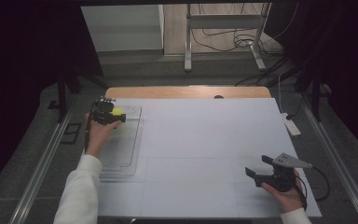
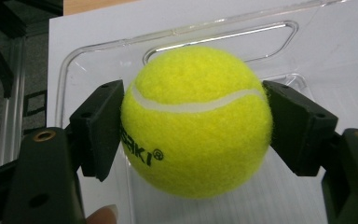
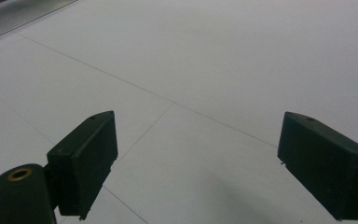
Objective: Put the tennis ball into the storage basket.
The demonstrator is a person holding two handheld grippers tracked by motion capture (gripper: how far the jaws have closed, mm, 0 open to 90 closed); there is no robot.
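Observation:
A yellow tennis ball [image 2: 196, 121] with black lettering sits between the black jaws of my left gripper [image 2: 193, 126], which press on both its sides. From above, that left gripper [image 1: 114, 113] holds the ball [image 1: 118, 112] over the far end of a clear plastic tray [image 1: 123, 149] at the table's left. The tray's rim and handle slot [image 2: 223, 35] show behind the ball. My right gripper [image 1: 258, 167] rests low at the front right of the white table, jaws wide apart. Between the right gripper [image 3: 196, 163] jaws there is only bare white surface.
The white table sheet [image 1: 205, 140] has faint seam lines, and a wooden edge [image 1: 186, 92] runs along the back. A white power strip [image 1: 291, 125] lies off the right edge. Metal rails flank the table, and a frame with cables stands behind.

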